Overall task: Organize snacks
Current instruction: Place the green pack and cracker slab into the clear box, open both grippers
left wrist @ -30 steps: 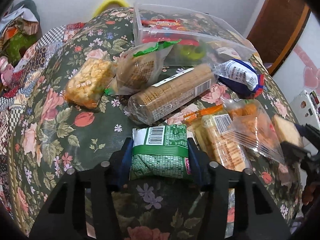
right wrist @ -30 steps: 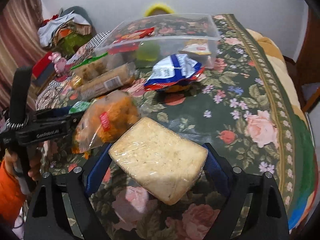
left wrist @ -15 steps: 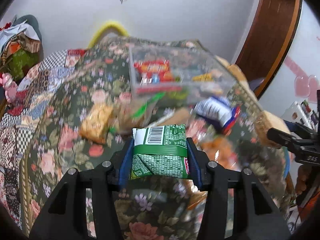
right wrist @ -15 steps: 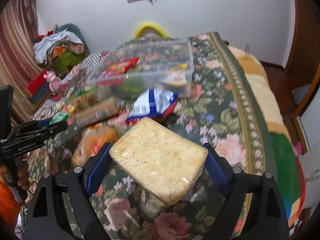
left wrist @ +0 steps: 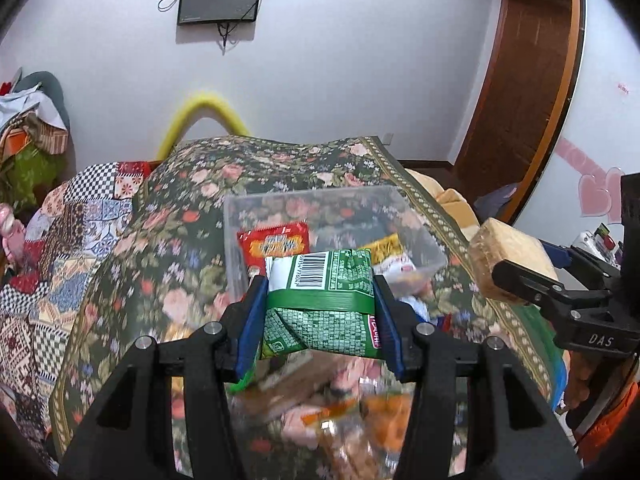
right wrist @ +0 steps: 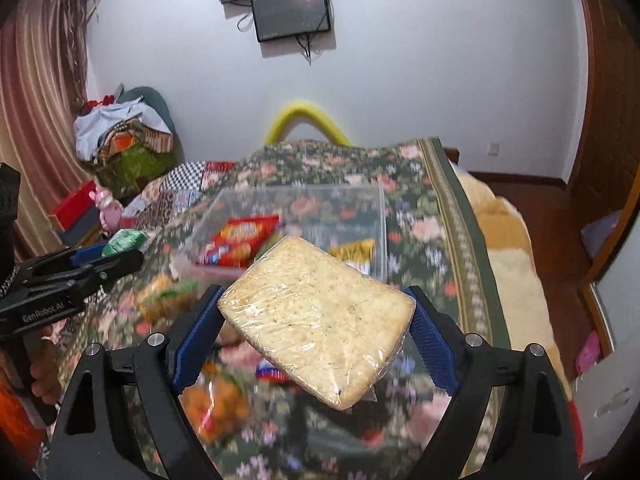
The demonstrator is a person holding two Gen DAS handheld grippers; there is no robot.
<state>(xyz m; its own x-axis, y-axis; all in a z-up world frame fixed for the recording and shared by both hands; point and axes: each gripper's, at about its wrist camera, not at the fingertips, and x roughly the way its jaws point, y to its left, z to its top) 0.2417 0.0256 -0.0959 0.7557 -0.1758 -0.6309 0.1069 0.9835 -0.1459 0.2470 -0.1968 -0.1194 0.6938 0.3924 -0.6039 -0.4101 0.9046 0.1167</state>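
Observation:
My left gripper [left wrist: 318,316] is shut on a green snack packet [left wrist: 320,308] with a barcode, held in the air just short of the clear plastic bin [left wrist: 424,236]. My right gripper [right wrist: 316,320] is shut on a pale wrapped rice cracker block [right wrist: 316,316], also lifted, with the bin [right wrist: 380,216] beyond it. The bin holds a red packet [right wrist: 240,238] and a yellow packet [right wrist: 354,250]. The cracker block also shows at the right of the left wrist view [left wrist: 508,256], and the left gripper at the left of the right wrist view [right wrist: 120,250].
The bin sits on a floral blanket [left wrist: 120,280] over a bed. Loose snack packs, blurred, lie below both grippers, among them an orange one [right wrist: 218,404]. A yellow curved bar [right wrist: 306,118], a clothes pile [right wrist: 120,132] and a wall screen [right wrist: 292,10] stand behind.
Both grippers have risen off the blanket with their snacks and moved forward toward the clear bin. The loose packs have dropped low in both views.

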